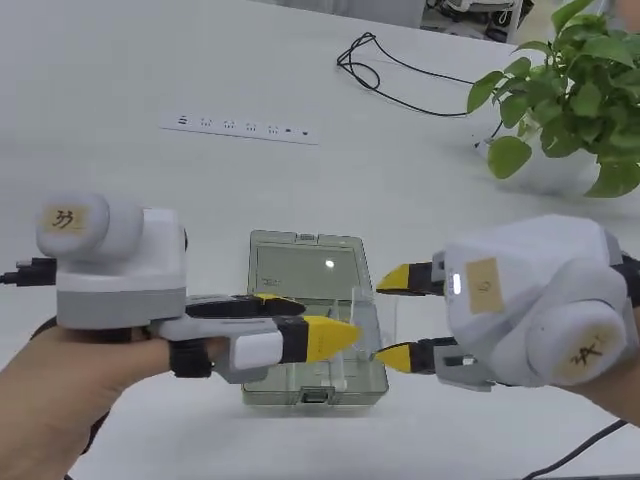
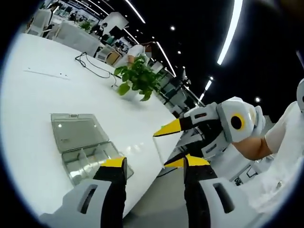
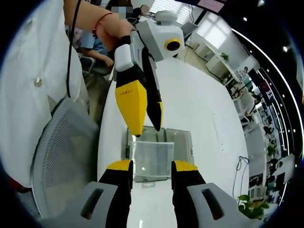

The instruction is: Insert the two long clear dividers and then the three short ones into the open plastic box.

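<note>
Hand-held gripper (image 1: 396,317), divider (image 3: 152,160) over box (image 1: 345,390)

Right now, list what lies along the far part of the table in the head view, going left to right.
power strip → black cable → plant
</note>
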`<state>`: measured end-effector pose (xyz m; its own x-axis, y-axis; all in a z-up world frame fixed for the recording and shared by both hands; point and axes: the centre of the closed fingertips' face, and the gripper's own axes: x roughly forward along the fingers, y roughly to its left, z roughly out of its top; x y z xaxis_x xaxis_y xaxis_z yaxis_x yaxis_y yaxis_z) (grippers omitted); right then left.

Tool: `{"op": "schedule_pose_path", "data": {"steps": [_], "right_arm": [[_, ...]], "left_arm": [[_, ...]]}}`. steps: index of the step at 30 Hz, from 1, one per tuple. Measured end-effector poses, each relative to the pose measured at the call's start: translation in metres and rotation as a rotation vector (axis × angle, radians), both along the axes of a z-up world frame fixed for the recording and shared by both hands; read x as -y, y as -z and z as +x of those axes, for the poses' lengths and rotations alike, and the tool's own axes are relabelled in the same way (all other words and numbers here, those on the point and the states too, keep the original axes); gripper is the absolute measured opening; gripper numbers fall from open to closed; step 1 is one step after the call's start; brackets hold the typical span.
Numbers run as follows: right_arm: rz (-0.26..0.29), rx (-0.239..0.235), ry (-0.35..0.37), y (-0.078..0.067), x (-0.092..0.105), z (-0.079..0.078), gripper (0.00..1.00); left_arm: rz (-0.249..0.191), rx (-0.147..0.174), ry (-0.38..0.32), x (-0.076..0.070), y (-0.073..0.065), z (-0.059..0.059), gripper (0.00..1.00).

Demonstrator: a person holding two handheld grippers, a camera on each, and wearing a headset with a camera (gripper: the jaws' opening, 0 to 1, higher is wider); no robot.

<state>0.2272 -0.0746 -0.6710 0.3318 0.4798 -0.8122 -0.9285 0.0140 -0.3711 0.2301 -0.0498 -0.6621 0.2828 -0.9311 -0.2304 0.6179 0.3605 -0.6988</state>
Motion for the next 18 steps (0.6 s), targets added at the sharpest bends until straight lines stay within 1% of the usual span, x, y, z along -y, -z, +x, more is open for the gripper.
{"op": "schedule_pose_path", "data": {"steps": [3, 7, 11, 18], "right_arm": [[0.012, 0.000, -0.001, -0.004, -0.005, -0.002, 0.32], [0.020, 0.003, -0.009, -0.007, -0.012, -0.006, 0.32], [0.018, 0.005, -0.018, -0.007, -0.014, -0.008, 0.32], [0.013, 0.011, -0.027, -0.010, -0.017, -0.009, 0.32]], "left_arm": [[-0.016, -0.012, 0.013, 0.007, -0.002, -0.003, 0.42], [-0.024, -0.020, 0.033, 0.014, -0.003, -0.006, 0.34], [-0.030, -0.025, 0.043, 0.016, -0.003, -0.007, 0.27], [-0.047, -0.033, 0.053, 0.017, -0.004, -0.010, 0.12]]}}
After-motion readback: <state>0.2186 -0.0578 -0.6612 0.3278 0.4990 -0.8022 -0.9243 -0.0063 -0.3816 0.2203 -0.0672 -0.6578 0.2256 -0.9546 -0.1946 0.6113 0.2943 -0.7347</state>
